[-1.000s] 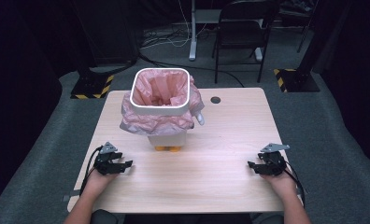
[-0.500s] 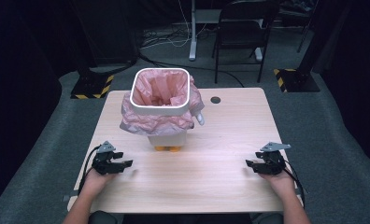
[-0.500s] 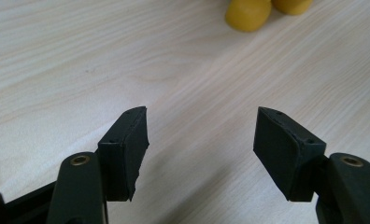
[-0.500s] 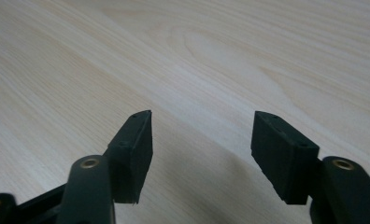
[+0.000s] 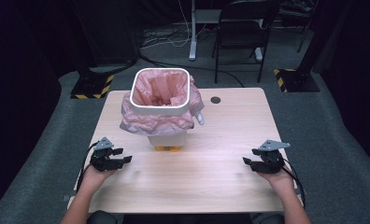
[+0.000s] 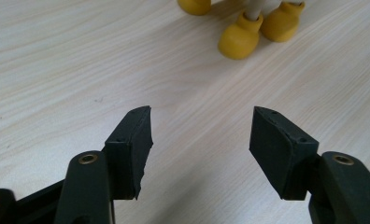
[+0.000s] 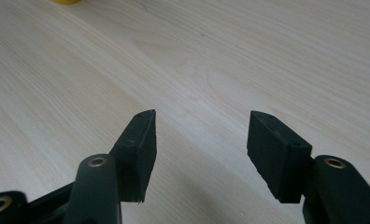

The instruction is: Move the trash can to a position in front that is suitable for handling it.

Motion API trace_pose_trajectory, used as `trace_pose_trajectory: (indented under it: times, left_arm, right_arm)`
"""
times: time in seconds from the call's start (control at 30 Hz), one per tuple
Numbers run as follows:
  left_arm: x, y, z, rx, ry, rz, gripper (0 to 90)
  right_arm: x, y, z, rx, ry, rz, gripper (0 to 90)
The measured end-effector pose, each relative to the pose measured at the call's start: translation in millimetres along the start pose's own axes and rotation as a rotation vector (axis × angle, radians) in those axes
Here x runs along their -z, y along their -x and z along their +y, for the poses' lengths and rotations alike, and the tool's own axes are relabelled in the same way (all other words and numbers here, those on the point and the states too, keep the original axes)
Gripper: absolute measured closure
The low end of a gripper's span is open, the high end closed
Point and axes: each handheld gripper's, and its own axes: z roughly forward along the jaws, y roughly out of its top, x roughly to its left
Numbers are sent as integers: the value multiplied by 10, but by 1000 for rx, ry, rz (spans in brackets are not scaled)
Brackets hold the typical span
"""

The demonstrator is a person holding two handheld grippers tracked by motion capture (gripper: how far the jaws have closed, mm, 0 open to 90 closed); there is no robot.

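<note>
Holding one pair of black two-jaw tongs in each hand, I keep both low over the pale wood-grain bench (image 5: 220, 140). My left tongs (image 5: 124, 159) sit near the bench's left front area, jaws pointing inward toward the middle. Their jaws are spread, with bare wood between the pads; they have just been closing a little, and nothing lies between them. My right tongs (image 5: 246, 161) sit near the right front area, jaws also pointing inward. Their jaws are likewise spread over bare wood, have just been closing slightly, and pinch nothing.

Between the two, farther back on the bench, stands the white square-rimmed waste bin (image 5: 160, 105). It is upright on small rounded yellow feet (image 5: 168, 148). A crumpled pink plastic liner bag (image 5: 145, 122) fills its opening and drapes over the rim down the outside walls.

Through the left gripper view, the yellow feet appear beyond the jaws, well apart from the pads. A small dark round hole (image 5: 215, 99) marks the bench behind the bin on its right side.
</note>
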Motion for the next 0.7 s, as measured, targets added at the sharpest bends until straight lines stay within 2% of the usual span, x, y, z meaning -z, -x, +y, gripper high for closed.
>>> trace_pose_trajectory:
  times: [0.1, 0.27, 0.4, 0.53, 0.7]
  left_arm:
    - [17, 8, 27, -1, 4, -6, 409]
    - [79, 17, 73, -4, 13, 9, 403]
    - [134, 2, 130, 24, 33, -5, 385]
    - [162, -9, 203, 10, 33, 25, 362]
    - [174, -19, 283, 0, 39, 38, 355]
  right_arm:
    - [16, -55, 74, 29, -2, -27, 377]
    - [23, -76, 147, 41, -10, -44, 366]
    - [26, -65, 175, 19, -2, -31, 364]
    - [30, -56, 215, 20, -3, -31, 360]
    - [58, -93, 306, 43, 9, -26, 361]
